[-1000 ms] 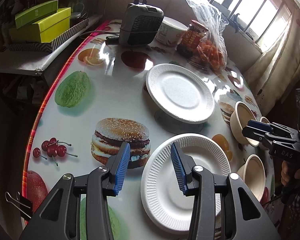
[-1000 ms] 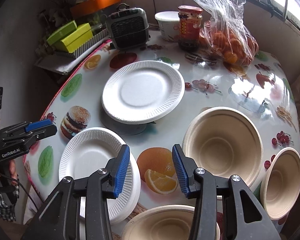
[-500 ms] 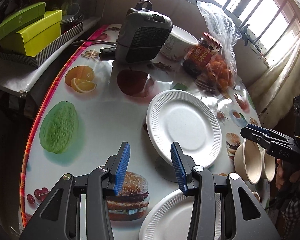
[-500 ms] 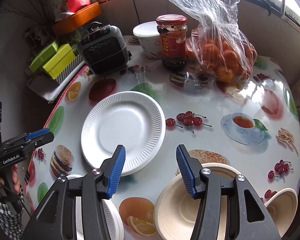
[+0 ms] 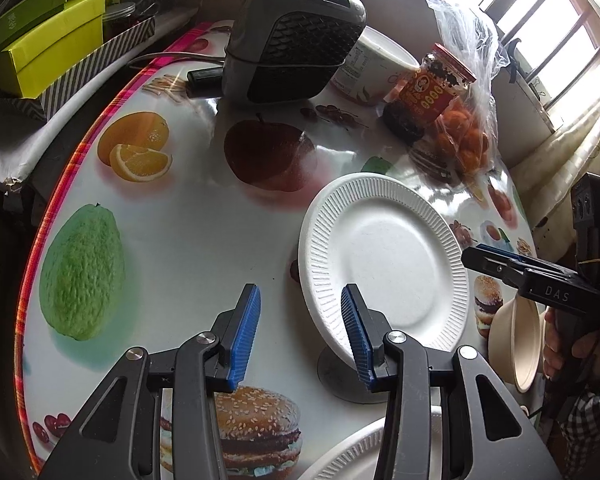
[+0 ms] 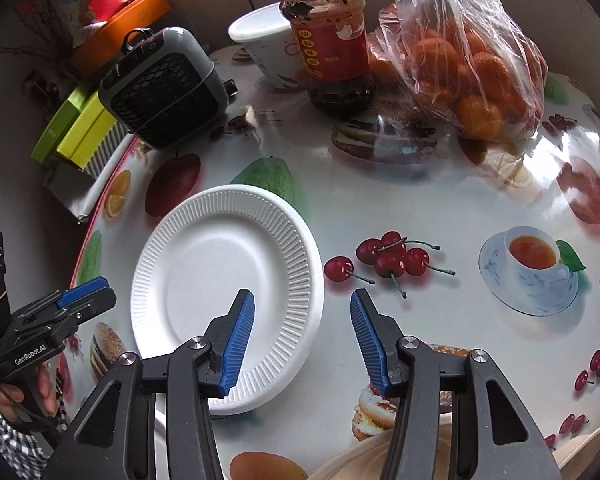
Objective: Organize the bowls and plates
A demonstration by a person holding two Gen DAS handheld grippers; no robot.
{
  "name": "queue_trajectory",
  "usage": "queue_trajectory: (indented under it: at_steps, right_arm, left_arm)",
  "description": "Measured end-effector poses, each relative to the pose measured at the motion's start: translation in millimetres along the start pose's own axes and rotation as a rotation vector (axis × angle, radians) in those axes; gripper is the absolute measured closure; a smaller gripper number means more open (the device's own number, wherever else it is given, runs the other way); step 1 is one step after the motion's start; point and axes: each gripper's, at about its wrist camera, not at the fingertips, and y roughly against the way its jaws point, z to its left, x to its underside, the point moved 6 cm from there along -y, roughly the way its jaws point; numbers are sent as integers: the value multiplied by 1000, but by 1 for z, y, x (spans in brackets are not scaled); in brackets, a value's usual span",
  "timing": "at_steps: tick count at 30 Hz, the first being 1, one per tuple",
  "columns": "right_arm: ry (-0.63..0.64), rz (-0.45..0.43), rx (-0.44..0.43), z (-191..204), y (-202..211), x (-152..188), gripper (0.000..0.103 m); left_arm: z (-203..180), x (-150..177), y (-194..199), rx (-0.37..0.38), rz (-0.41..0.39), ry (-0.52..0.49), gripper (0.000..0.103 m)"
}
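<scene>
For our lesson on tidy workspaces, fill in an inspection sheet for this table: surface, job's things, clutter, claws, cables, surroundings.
Surface: round table with a glossy food-print cloth.
Job's things: white plate tilted on a grey stand; second white plate at the near edge; beige bowl on the right.
Clutter: grey heater, sauce jar, white tub, bag of oranges.
Claws: left claw and right claw open, nothing between the pads.
Cables: one cord behind the heater.
Surroundings: yellow-green boxes on a side shelf; window.
</scene>
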Motion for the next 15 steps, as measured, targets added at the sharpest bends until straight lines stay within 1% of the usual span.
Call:
queue_trajectory:
  at_steps: [2,5,10,14,15]
  right_arm:
    - [3,8,-7,1,-4,0,56]
    - [1,11,-15,1,-8,-2,58]
    - [-3,16,-16,-1,-13,-2,63]
    - [-4,15,-12,-3,-13,-2,64]
    - [-4,16,-9,-4,-14,-2,64]
  left_arm:
    - [2,-1,-3,-6,3,7,61]
    - [4,-2,-8,-8,11,19,65]
    - [3,-2,-13,-9,22,15,66]
    - [3,-3,-14,-15,23,18,67]
    - [3,-3,-15,-16,25,21,71]
